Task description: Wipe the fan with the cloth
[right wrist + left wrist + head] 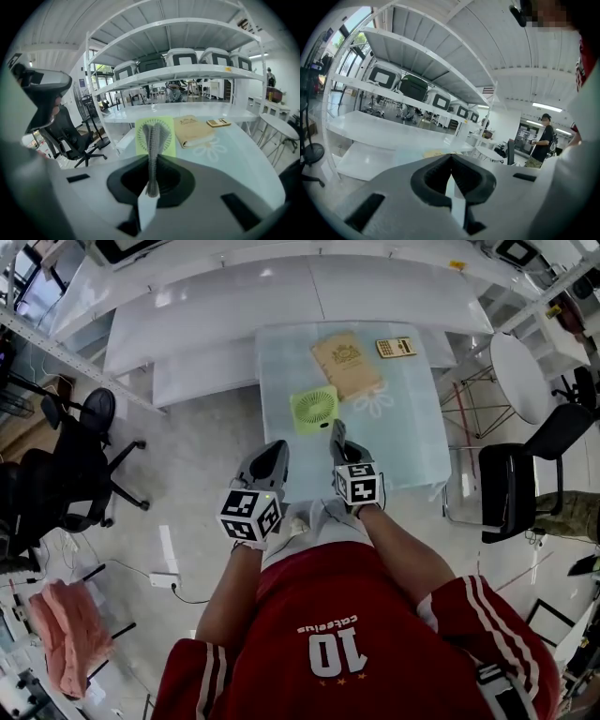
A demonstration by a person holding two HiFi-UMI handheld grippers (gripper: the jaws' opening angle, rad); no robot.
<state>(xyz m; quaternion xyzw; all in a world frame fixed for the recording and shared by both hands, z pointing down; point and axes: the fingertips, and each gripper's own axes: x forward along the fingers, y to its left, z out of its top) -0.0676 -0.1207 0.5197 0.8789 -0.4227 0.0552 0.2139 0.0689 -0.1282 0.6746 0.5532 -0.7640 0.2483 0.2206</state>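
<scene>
A glass table (pixel 412 437) is seen at upper centre in the head view; the green fan (pixel 314 410) is set on it — just beyond the right gripper (pixel 337 430), the nearer one. That gripper is clenched on the grey cloth (pixel 151 159); the left gripper (pixel 277 451) is closed on nothing.

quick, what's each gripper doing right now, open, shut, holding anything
Left gripper: closed, nothing in it.
Right gripper: closed on the grey cloth.
</scene>
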